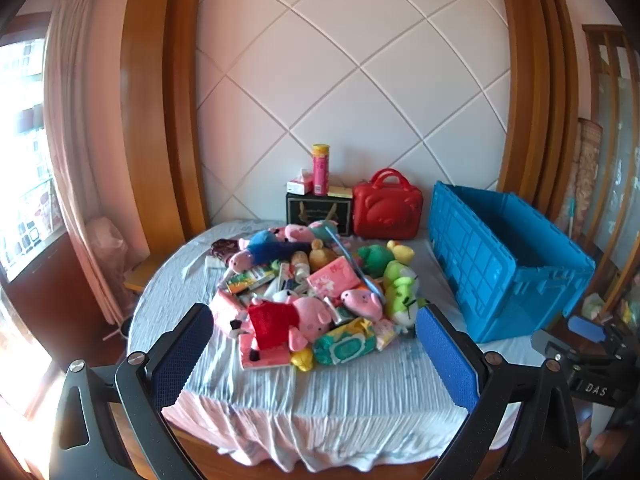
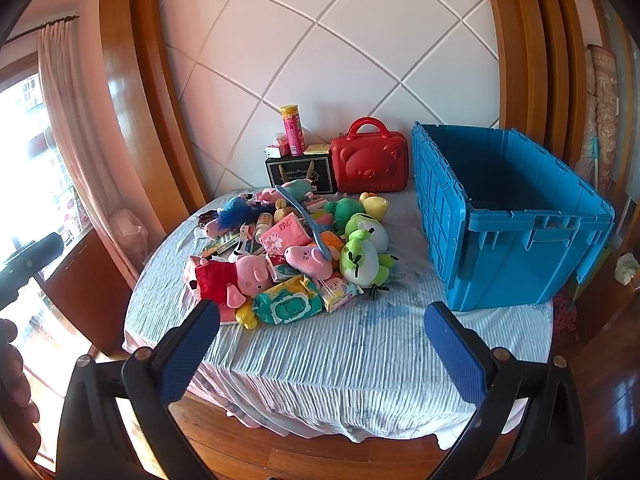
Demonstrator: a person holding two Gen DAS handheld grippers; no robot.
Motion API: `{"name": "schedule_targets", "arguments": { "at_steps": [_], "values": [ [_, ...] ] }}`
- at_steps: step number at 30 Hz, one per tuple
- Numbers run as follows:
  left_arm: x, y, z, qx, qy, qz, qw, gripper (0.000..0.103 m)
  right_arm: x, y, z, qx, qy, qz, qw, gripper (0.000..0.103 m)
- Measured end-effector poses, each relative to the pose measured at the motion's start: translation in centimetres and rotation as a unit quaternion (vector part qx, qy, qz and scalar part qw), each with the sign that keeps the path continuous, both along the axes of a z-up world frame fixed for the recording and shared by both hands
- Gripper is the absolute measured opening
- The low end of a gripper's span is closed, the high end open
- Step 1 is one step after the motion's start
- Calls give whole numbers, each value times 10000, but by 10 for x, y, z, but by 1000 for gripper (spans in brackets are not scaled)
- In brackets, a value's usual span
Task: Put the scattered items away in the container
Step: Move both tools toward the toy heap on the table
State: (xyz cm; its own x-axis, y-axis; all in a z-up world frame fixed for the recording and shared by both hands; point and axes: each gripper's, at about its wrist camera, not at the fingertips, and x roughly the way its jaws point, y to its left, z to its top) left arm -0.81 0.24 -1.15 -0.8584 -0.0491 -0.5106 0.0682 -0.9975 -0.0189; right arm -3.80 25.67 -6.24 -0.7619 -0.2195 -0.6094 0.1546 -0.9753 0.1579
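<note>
A heap of toys and packets [image 1: 308, 284] [image 2: 292, 252] lies in the middle of a round table under a pale crinkled cloth [image 1: 340, 392] [image 2: 340, 352]. In it are pink pig plushes [image 2: 252, 272], green frog plushes [image 2: 362, 258], tissue packs and a green wipes pack [image 1: 344, 344] [image 2: 288, 306]. An open blue plastic crate [image 1: 504, 260] [image 2: 508, 216] stands on the table's right side. My left gripper [image 1: 314, 344] hangs open at the table's near edge, short of the heap. Beside it, my right gripper [image 2: 322, 340] is also open and holds nothing.
A red bear-faced case [image 2: 370, 158], a black box [image 2: 302, 174] and a pink canister [image 2: 294, 130] stand at the back against the quilted wall. Left is a curtained window [image 1: 24, 160]. The right gripper shows at the edge of the left wrist view [image 1: 588, 344].
</note>
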Motion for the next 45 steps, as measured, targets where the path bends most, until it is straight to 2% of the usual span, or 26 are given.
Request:
{"name": "schedule_targets", "arguments": {
  "at_steps": [10, 16, 21, 25, 30, 38, 45],
  "values": [
    [-17, 2, -8, -33, -129, -69, 9999, 103, -11, 0, -3, -35, 28, 30, 10000, 103],
    [-36, -14, -23, 48, -246, -58, 9997, 103, -31, -14, -11, -2, -44, 48, 10000, 103],
    [-67, -36, -41, 79, -344, -91, 9993, 103, -57, -31, -19, 103, -90, 48, 9999, 103],
    [-101, -56, -62, 52, -358, -333, 9988, 103, -87, -50, -32, 184, -132, 63, 9997, 103],
    [-151, -74, -100, -158, -545, -812, 9951, 103, -136, -74, -61, 282, -356, 21, 9990, 103],
    [-213, -91, -157, -589, -830, -1510, 9833, 103, -192, -108, -102, 462, -736, -175, 9961, 103],
    [-254, -104, -197, -653, -1152, -1909, 9726, 103, -222, -128, -127, 568, -986, -353, 9929, 103]
  ]
}}
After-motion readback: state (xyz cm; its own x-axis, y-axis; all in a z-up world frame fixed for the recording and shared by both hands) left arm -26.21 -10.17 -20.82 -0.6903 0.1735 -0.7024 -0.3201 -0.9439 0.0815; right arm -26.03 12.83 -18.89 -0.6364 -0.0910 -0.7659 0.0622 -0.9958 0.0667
